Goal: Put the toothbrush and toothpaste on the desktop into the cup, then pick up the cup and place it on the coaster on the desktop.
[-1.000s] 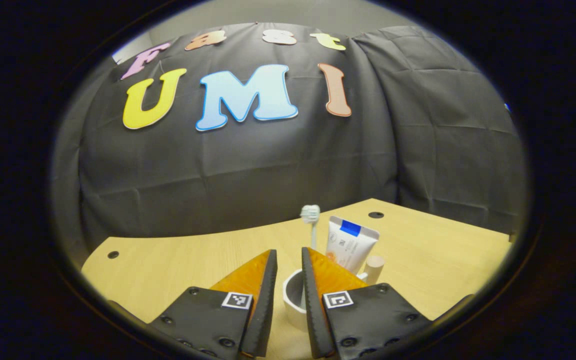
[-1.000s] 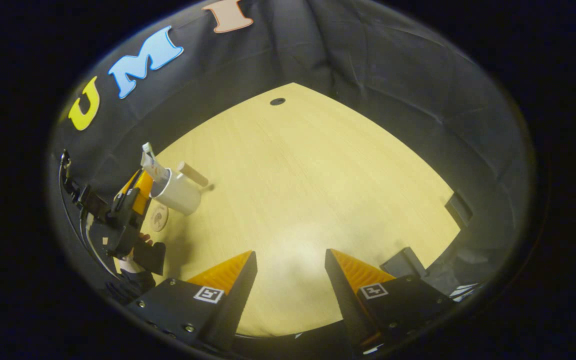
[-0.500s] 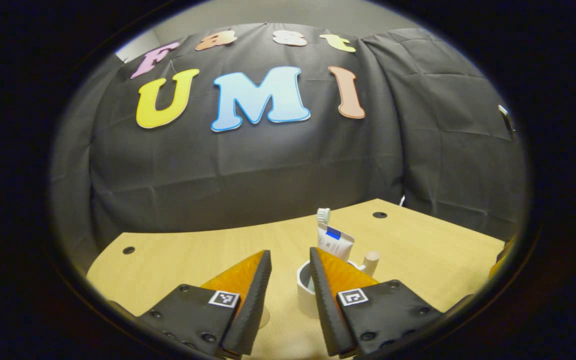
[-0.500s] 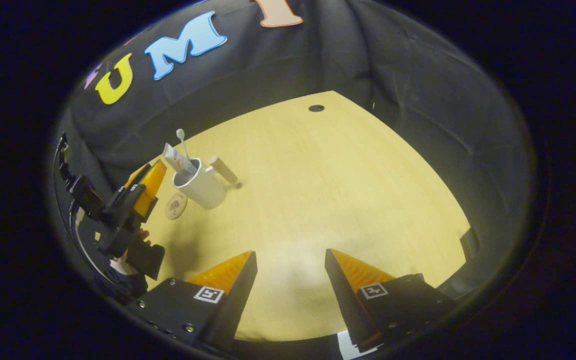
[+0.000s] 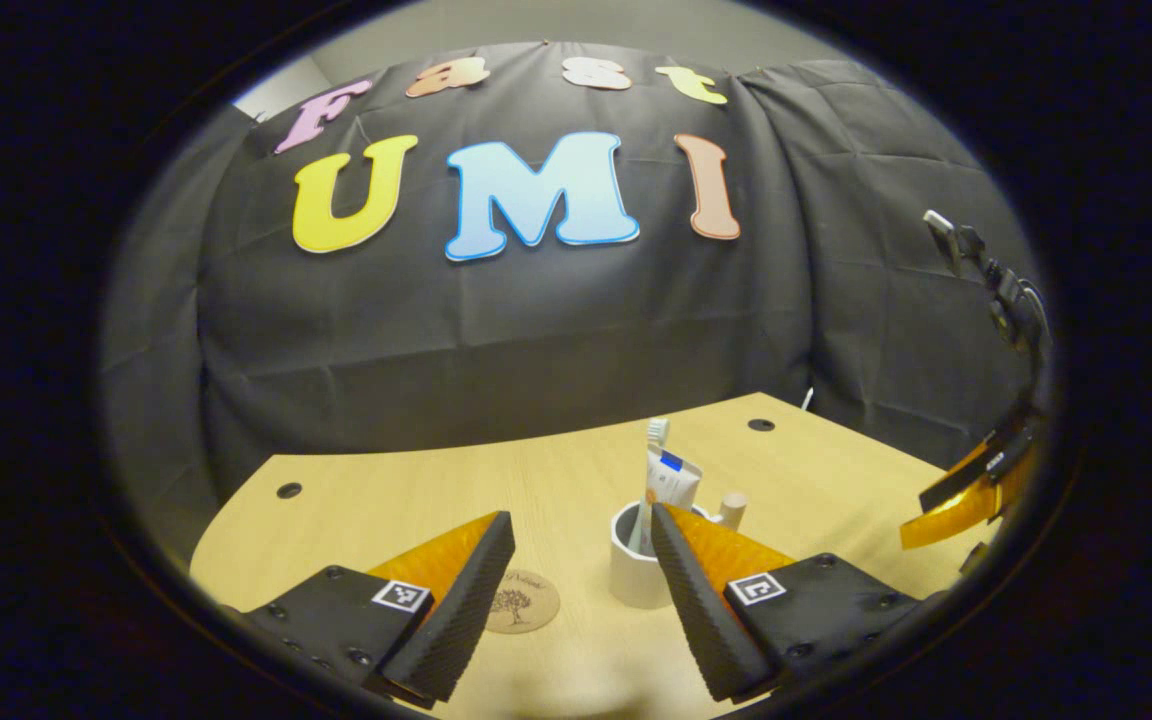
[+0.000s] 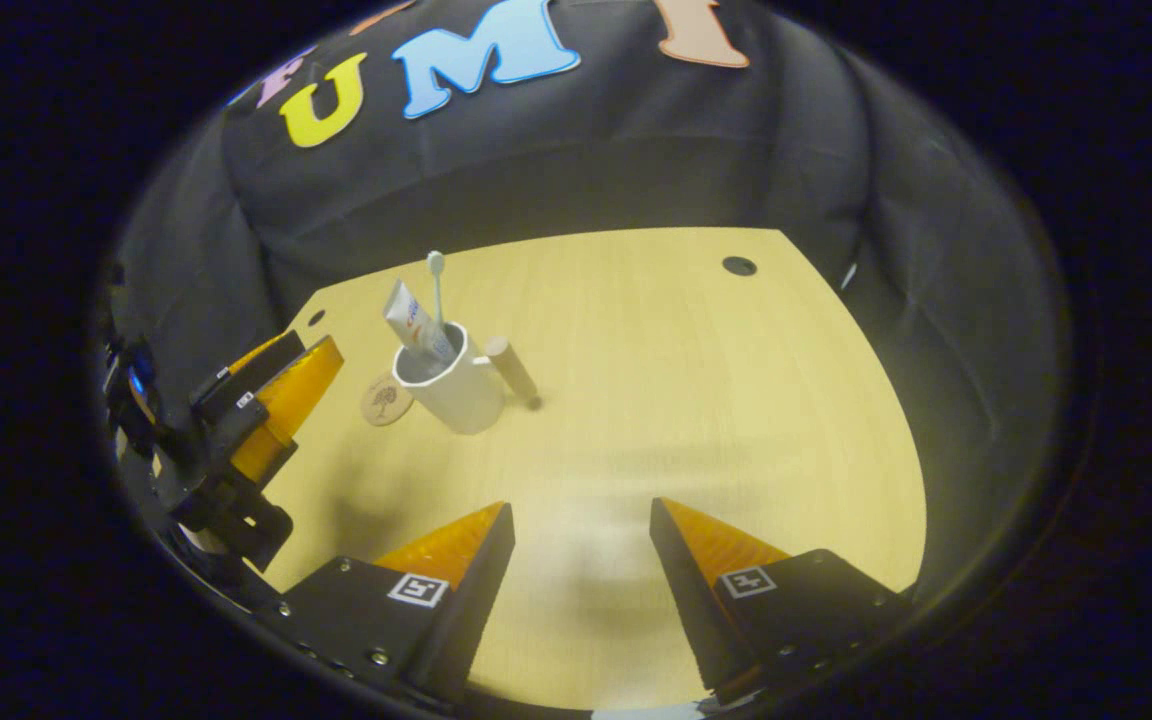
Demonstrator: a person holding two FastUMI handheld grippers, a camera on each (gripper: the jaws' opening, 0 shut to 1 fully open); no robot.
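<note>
Left gripper (image 5: 576, 540) just let go and backed off (both grippers open, empty), leaving the loaded cup (image 6: 451, 385) beside the coaster (image 6: 386, 399), not on it.

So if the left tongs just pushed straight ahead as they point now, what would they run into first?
Probably the cup holding the toothbrush and toothpaste. It stands just ahead of the open left tongs, beside the coaster. Depth is unclear; they could pass above the coaster.
</note>
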